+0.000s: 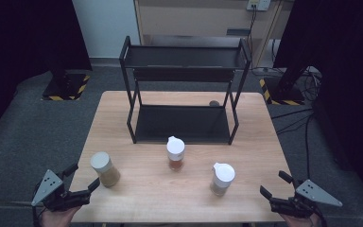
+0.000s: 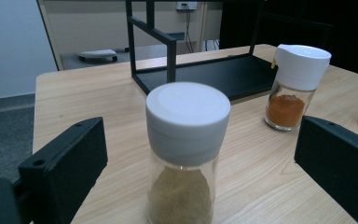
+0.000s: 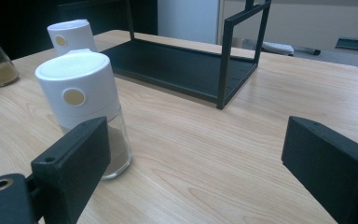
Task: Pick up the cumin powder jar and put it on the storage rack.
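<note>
Spice jar with tan powder [image 2: 186, 154] stands right between my spread left jaws near the table's [image 1: 264, 156] left front edge: small, light, slick glass, so I'd judge a grip on the body below the white cap. My left gripper [image 1: 78, 182] gapes; my right gripper [image 1: 274, 187] gapes too, its jar [image 3: 86, 112] off to one side. The high view adds the black two-tier rack [image 1: 184, 90] behind the middle orange-spice jar [image 1: 175, 153].

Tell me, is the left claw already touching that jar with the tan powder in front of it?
Apart. The left gripper view shows bare table between each black jaw of the left gripper and the tan spice jar, which stands centred between them.
</note>
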Motion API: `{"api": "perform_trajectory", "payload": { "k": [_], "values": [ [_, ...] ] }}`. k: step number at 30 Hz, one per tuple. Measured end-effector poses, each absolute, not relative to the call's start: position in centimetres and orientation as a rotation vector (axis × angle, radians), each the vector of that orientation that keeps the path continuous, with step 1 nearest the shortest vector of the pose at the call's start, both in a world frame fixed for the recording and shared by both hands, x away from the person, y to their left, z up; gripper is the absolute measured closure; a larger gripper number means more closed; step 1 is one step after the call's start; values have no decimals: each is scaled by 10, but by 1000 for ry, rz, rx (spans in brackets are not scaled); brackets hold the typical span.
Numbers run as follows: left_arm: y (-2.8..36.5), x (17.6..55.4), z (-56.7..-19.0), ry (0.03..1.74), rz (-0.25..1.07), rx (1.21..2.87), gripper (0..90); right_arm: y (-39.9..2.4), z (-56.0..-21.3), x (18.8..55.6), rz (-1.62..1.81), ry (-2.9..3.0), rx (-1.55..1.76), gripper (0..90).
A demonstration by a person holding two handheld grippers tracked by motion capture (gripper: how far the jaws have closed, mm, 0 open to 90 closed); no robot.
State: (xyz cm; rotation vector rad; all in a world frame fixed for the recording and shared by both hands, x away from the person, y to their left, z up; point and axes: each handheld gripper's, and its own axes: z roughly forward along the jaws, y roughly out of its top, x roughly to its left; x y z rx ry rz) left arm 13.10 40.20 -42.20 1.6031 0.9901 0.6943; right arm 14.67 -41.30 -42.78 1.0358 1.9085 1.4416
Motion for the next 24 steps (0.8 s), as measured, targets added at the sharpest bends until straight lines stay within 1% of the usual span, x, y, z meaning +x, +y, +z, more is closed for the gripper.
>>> {"api": "perform_trajectory", "payload": {
  "k": [10,24],
  "values": [
    [395,152,-403,981,684,1671,16,-413,-428,147,1441,1908,1036,82],
    [393,178,-402,998,634,1716,23,-413,-427,146,1440,1907,1038,83]
  ]
}}
